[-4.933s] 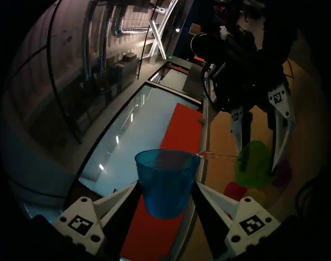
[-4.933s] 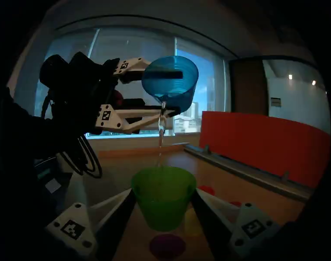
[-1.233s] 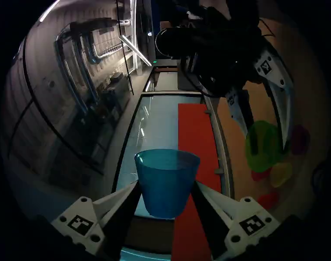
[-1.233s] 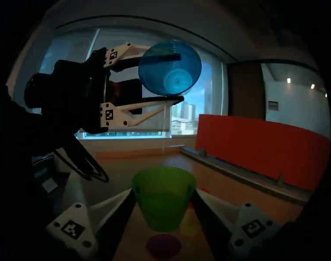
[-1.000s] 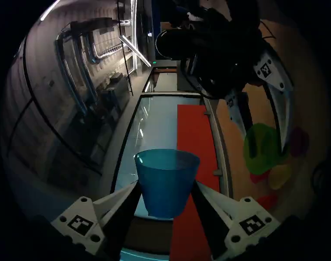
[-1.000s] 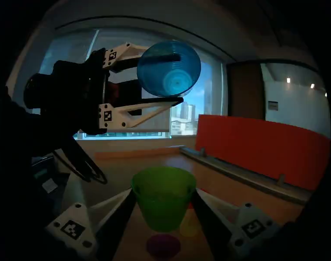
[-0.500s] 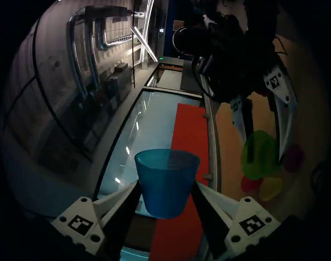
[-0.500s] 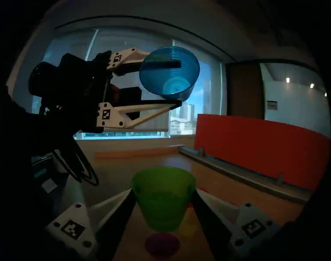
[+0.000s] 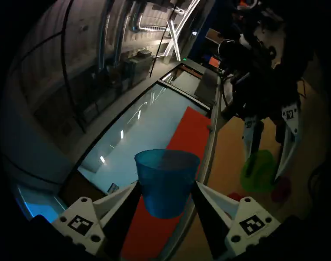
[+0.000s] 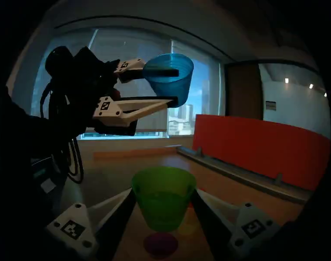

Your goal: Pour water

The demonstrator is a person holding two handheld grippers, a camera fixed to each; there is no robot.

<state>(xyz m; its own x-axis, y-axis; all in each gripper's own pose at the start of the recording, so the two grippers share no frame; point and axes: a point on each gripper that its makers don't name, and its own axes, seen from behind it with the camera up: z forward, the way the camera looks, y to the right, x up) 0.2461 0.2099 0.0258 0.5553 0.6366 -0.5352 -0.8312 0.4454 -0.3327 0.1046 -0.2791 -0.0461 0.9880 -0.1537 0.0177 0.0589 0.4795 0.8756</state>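
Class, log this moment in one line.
left gripper shut on blue cup, held high | right gripper shut on green cup | no stream visible

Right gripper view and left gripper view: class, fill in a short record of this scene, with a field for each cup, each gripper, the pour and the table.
Blue cup: raised high, slightly tilted, above the green cup's level
Green cup: upright, low over the table
Left gripper: shut on the blue cup
Right gripper: shut on the green cup
Pour: no stream visible between the cups
Table: wooden; a purple disc lies below the green cup
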